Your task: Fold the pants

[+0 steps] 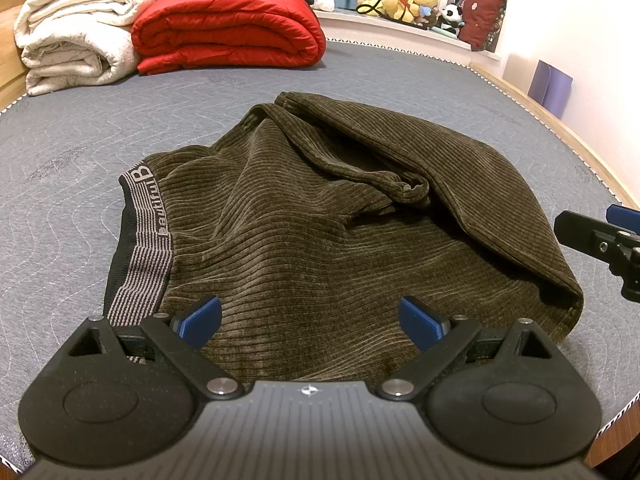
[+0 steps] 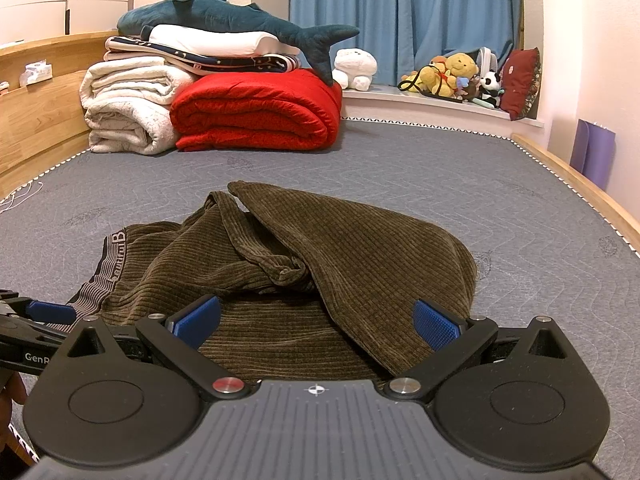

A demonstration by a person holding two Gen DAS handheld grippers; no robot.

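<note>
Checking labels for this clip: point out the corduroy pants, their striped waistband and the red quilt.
corduroy pants (image 1: 320,240), left wrist view, ribbed middle.
striped waistband (image 1: 146,236), left wrist view, lettered band.
red quilt (image 2: 256,112), right wrist view, folded front.

Pants (image 1: 320,208), blankets (image 1: 228,28) on mattress (image 1: 60,152)

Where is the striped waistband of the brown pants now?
In the left wrist view, the striped waistband lies at the left end of the brown corduroy pants on the grey mattress, just ahead of the left gripper.

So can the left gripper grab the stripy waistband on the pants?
Probably yes. The left gripper is open above the pants, and the waistband lies uncovered just to its left, nothing on top.
</note>
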